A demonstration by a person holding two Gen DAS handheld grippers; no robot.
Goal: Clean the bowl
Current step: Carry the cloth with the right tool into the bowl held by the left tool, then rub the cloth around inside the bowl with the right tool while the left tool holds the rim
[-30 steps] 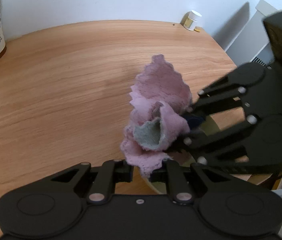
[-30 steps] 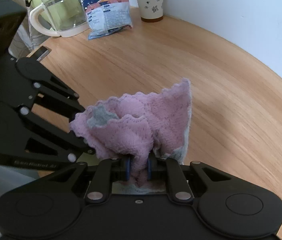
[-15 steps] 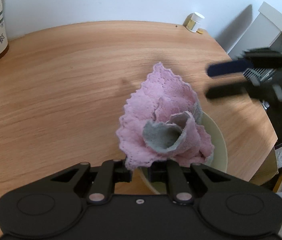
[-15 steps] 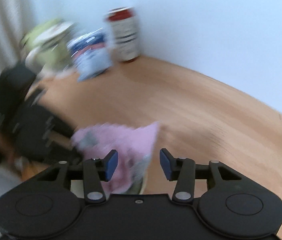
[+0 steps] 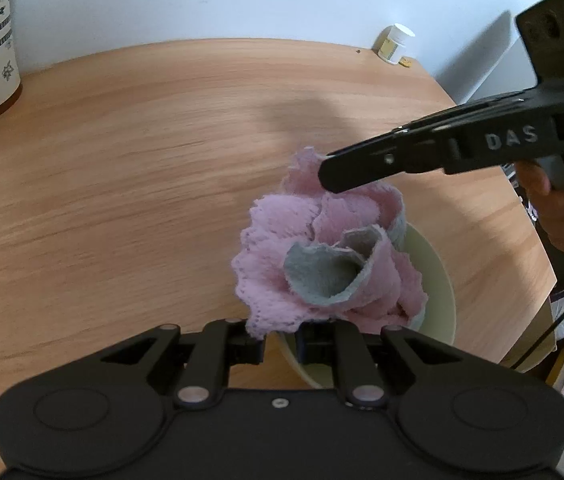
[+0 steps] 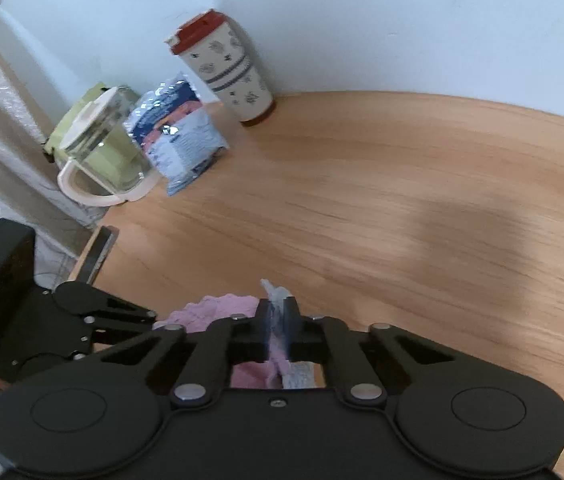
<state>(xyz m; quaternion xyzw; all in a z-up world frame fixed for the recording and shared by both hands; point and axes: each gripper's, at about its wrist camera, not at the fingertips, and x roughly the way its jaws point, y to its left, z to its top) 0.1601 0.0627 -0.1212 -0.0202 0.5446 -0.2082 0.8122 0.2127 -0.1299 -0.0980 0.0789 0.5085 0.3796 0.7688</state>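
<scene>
A pink cloth with a grey underside (image 5: 282,232) lies bunched in a pale green bowl (image 5: 438,280) on the wooden table. My left gripper (image 5: 280,348) is at the bowl's near rim, its jaws shut on that rim with the cloth's hem draped over them. In the left wrist view my right gripper (image 5: 326,174) reaches in from the right onto the cloth's top corner. The right wrist view shows my right gripper (image 6: 277,320) shut on that cloth corner (image 6: 277,294), with the left gripper's black linkage (image 6: 93,320) to the left.
A patterned cup with a red lid (image 6: 225,72), a blue-and-white packet (image 6: 177,136) and a glass jug (image 6: 105,148) stand at the table's far side. A small white-lidded jar (image 5: 394,44) stands by the wall. A hand (image 5: 562,208) holds the right gripper near the table's right edge.
My right gripper let go of the cloth low down, opened and swung away, then came back higher and shut on the cloth's top corner. The left gripper kept still.
</scene>
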